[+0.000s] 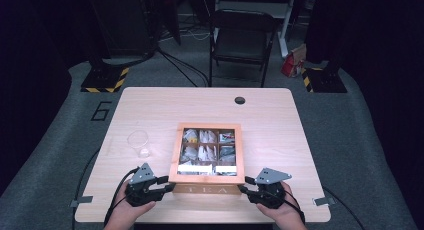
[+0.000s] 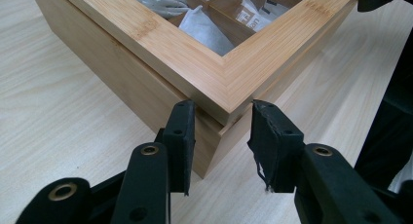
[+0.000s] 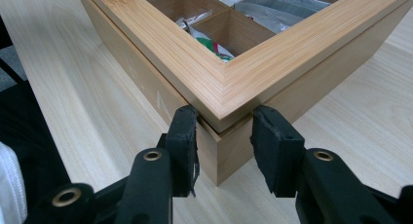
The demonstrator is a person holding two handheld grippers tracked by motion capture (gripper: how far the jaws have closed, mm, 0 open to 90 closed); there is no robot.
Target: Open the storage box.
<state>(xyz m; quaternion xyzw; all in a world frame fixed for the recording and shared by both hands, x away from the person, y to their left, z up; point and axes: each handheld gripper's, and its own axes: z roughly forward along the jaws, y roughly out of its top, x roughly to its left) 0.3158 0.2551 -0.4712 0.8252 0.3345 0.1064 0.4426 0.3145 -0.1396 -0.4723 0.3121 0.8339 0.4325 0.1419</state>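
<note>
- Right now the tea box [image 1: 207, 154] sits mid-table [image 1: 150, 102], lid shut.
- Left gripper [image 2: 221, 136]: jaws spread astride the box's near left corner.
- Right gripper [image 3: 224, 143]: jaws spread astride its near right corner.
- Left of the box stands a cup [image 1: 138, 142].

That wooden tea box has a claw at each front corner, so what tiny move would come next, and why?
Probably close both sets of jaws. The left gripper and right gripper each straddle a near corner of the tea box with jaws open, at the seam under its lid, suggesting a grip before lifting.
</note>
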